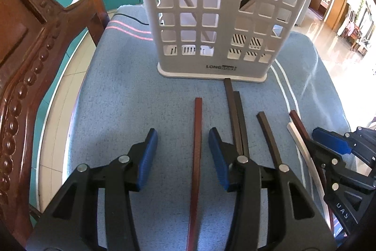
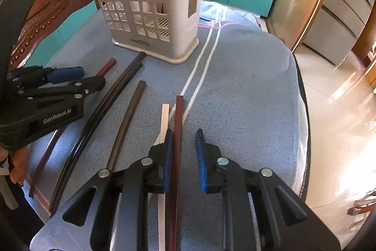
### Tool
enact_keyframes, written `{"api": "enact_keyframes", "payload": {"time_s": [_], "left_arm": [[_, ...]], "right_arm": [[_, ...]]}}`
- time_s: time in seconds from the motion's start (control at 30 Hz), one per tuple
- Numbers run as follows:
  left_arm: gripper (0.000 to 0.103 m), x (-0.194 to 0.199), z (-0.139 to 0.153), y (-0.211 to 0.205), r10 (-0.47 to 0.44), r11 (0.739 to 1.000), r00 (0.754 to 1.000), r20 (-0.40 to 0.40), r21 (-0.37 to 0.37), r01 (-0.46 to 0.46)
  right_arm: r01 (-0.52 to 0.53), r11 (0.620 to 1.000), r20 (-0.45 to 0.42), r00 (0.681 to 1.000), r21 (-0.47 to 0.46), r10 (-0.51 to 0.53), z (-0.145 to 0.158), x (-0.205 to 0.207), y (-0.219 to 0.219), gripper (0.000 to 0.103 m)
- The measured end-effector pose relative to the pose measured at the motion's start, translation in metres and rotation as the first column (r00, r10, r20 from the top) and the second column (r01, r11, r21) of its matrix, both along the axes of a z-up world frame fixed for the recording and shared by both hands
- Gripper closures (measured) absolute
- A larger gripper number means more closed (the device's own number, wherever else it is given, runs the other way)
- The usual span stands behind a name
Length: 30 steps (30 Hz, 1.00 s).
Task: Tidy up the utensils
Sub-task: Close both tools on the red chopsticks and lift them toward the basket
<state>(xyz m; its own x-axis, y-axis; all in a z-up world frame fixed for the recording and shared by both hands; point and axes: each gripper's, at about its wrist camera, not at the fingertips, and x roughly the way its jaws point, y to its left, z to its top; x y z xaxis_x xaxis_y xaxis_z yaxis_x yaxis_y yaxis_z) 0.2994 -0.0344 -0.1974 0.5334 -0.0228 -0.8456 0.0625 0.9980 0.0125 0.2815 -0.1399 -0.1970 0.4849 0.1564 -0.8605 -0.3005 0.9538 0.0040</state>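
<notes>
Left wrist view: left gripper (image 1: 183, 142) hangs half-open astride a red stick (image 1: 197, 145) without touching it, lined up to pinch. The holder (image 1: 218, 62) stands just beyond on the towel (image 1: 117, 91).

Right wrist view: right gripper (image 2: 182, 149) is narrow, its left pad against a maroon stick (image 2: 178, 133), right pad clear; a white stick (image 2: 164, 119) lies beside.

Both wrist cameras look steeply down along their fingers, close over the worktop (image 1: 122, 77) (shared: utensil holder (image 1: 218, 15), chopsticks (image 1: 237, 119)).
</notes>
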Motion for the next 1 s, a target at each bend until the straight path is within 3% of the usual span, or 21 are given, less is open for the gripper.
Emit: {"api": "enact_keyframes", "payload": {"time_s": [0.1,0.17,0.23,0.43,0.57,0.8,1.0], "left_arm": [[0.07,-0.001,0.001,-0.002,-0.02,1.0,1.0,-0.002,-0.008,0.02],[0.087,-0.004,0.002,-0.003,-0.043,0.999,0.999,0.006,-0.016,0.043],[0.096,-0.006,0.002,-0.002,-0.045,0.999,0.999,0.01,-0.02,0.045],[0.096,-0.017,0.006,0.005,-0.041,0.998,0.998,0.043,-0.053,0.043],[0.096,-0.033,0.026,0.007,-0.044,0.997,0.99,0.131,-0.053,0.051],[0.096,-0.076,0.098,0.017,-0.056,0.991,0.951,0.305,-0.103,0.091],[0.096,-0.101,0.182,0.033,-0.039,0.974,0.887,0.461,-0.181,0.136]], "right_arm": [[0.012,0.998,-0.018,1.0,0.058,-0.011,0.003,-0.005,-0.003,0.096],[0.021,0.997,-0.016,1.0,0.073,-0.02,0.004,-0.005,-0.006,0.096],[0.023,0.997,-0.011,1.0,0.077,-0.022,0.005,-0.004,-0.005,0.096],[0.035,0.992,0.066,0.997,0.118,-0.043,0.024,-0.007,-0.005,0.096],[0.012,0.988,0.16,0.986,0.153,-0.037,0.053,-0.021,-0.013,0.096],[-0.082,0.962,0.315,0.949,0.259,-0.004,0.131,-0.065,-0.03,0.096],[-0.178,0.915,0.46,0.888,0.361,-0.009,0.209,-0.091,-0.045,0.096]]}}
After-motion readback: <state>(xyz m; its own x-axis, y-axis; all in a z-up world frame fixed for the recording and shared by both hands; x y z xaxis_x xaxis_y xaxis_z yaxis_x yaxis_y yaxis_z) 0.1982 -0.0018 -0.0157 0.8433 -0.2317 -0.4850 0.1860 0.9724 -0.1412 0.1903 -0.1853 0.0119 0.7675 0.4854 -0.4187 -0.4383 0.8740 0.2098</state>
